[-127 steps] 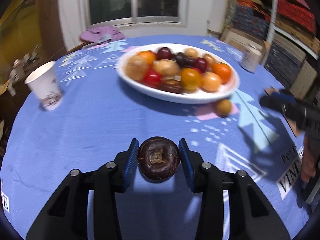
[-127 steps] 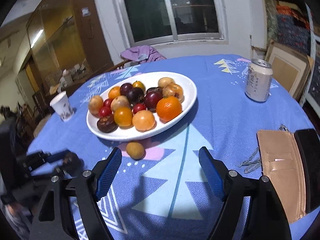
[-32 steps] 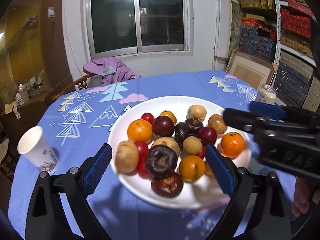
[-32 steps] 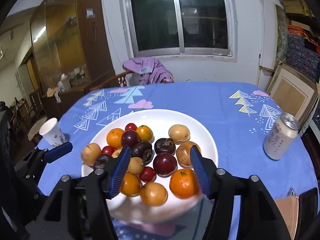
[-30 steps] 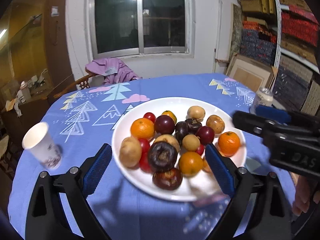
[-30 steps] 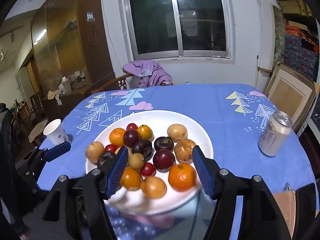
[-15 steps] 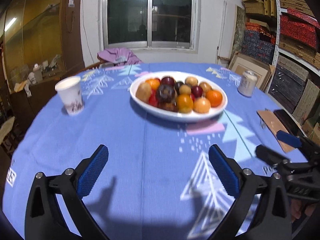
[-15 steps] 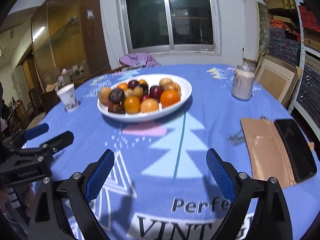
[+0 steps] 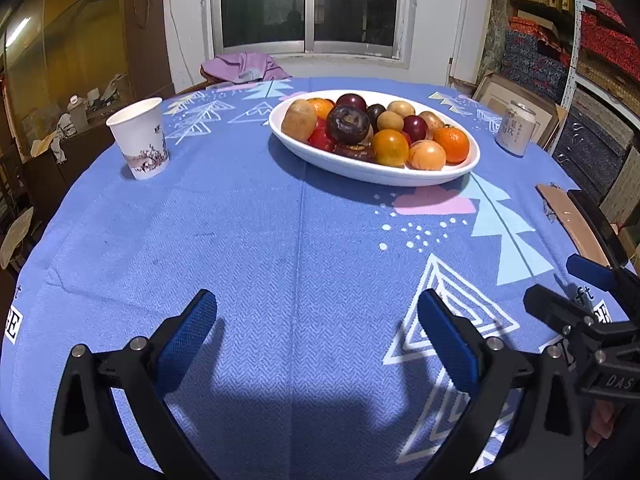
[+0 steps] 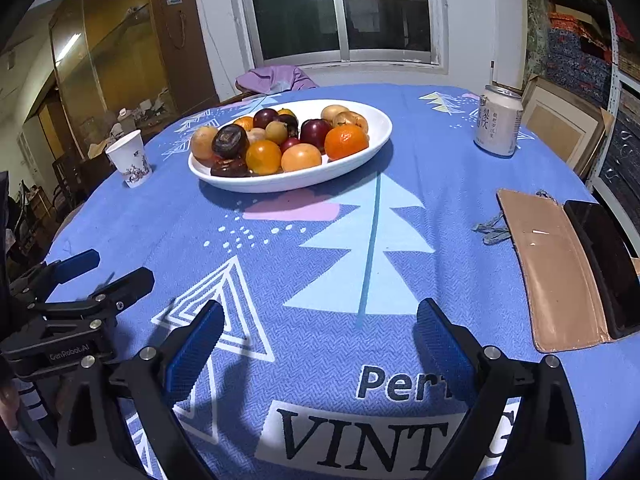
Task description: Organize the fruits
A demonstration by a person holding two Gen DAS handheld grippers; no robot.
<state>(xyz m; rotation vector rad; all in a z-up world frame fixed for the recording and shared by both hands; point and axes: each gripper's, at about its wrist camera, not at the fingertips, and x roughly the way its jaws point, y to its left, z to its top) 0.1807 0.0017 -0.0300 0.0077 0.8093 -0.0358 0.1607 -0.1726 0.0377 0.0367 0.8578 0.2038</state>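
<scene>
A white oval bowl (image 9: pixel 400 178) (image 10: pixel 304 184) heaped with several fruits stands at the far middle of the blue tablecloth. A dark mangosteen (image 9: pixel 347 124) (image 10: pixel 229 141) sits on top and an orange (image 9: pixel 451 144) lies at the right end. My left gripper (image 9: pixel 316 328) hangs open and empty over bare cloth near the table's front. In the right wrist view the left gripper (image 10: pixel 122 267) shows at the left edge. My right gripper (image 10: pixel 320 328) has its jaws opening wide with nothing between them. The left wrist view catches the right gripper (image 9: pixel 554 284) at its right edge.
A paper cup (image 9: pixel 140 144) stands at the left of the table. A drink can (image 10: pixel 498 126) stands at the far right. A tan wallet (image 10: pixel 552 268), a dark phone (image 10: pixel 604 260) and a small cord (image 10: pixel 490 230) lie at the right edge. Purple cloth (image 9: pixel 244 68) drapes a chair behind.
Both grippers have drawn back from above the bowl and sunk toward the table's near edge. The right jaws have spread wider. The mangosteen held earlier now lies in the bowl.
</scene>
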